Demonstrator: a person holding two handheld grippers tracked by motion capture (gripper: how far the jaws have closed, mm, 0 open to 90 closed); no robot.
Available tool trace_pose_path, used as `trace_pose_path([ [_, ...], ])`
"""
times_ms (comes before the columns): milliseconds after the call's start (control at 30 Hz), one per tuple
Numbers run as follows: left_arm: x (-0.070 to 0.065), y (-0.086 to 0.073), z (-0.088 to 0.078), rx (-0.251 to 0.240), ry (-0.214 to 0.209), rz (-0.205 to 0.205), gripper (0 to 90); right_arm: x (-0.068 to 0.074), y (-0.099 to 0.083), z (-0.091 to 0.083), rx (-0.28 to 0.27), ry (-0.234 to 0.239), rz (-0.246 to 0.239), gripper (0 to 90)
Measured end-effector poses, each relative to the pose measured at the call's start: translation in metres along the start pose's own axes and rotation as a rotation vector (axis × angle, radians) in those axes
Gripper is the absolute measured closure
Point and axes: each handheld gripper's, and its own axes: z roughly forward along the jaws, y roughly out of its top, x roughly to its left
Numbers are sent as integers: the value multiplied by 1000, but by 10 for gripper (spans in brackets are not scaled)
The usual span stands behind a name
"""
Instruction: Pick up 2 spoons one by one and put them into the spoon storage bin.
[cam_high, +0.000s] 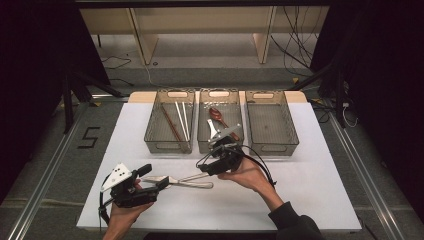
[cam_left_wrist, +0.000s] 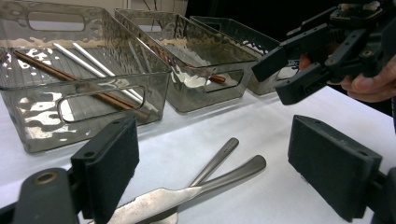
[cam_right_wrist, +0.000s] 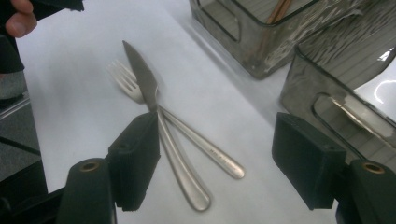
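Sorting cutlery into three bins, part done. Left bin (cam_high: 169, 121): chopsticks (cam_high: 178, 121). Middle bin (cam_high: 220, 121): spoons (cam_high: 218, 116). Right bin (cam_high: 271, 121): nothing in it. Outstanding: knife (cam_right_wrist: 142, 77) crossed over fork (cam_right_wrist: 128, 81), both flat on the desk (cam_high: 310, 185), between the hands. Left tongs (cam_high: 156, 176): spread, level with the knife blade. Right tongs (cam_high: 208, 161): spread, above the handles, holding nothing.
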Motion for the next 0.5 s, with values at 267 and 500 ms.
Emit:
trace_pose_path([
  [267, 0, 0, 0, 5, 1, 5, 159, 7, -6, 2, 4, 14, -23, 323],
  [500, 0, 0, 1, 4, 2, 0, 159, 12, -13, 1, 12, 18, -32, 323],
])
